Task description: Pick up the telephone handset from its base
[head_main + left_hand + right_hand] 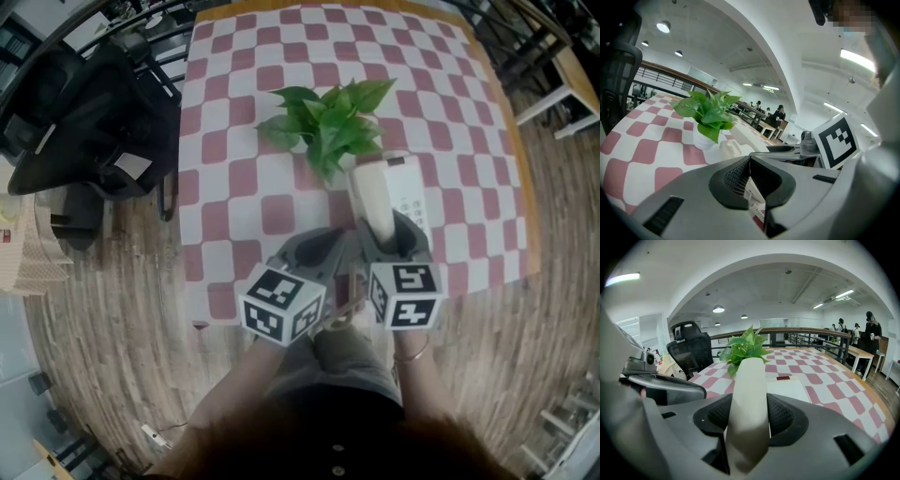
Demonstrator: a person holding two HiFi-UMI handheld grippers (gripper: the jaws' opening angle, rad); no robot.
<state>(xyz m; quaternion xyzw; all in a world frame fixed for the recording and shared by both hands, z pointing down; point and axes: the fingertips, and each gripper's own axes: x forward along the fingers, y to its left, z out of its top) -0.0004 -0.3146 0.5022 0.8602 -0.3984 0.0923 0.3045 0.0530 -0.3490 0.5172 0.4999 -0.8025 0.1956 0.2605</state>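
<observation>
Table has a pink-and-white check cloth and stands on a wood plank floor. A black office chair sits just off the table's left edge. In the gripper views we see a big open hall with ceiling lamps, a railing, and people at far tables.

The telephone handset is cream and sits in the right gripper, whose jaws stand wide and clamp it on both sides. Its long axis runs along the gripper's own line. The far end points away from the person toward the plant and tilts up out of the jaws. In the head view it sits over the left part of the white telephone base, which lies flat on the cloth near the table's front edge, buttons up, just right of the plant. We cannot tell from there whether the handset's lower end clears the base.

The left gripper sits just beside the right one. Its jaws are narrow and meet at the tips. A coiled cord shows through the slit behind the tips, and we cannot tell if it is pinched.

Containers: one white pot on the table, upright, holding the green leafy plant.
</observation>
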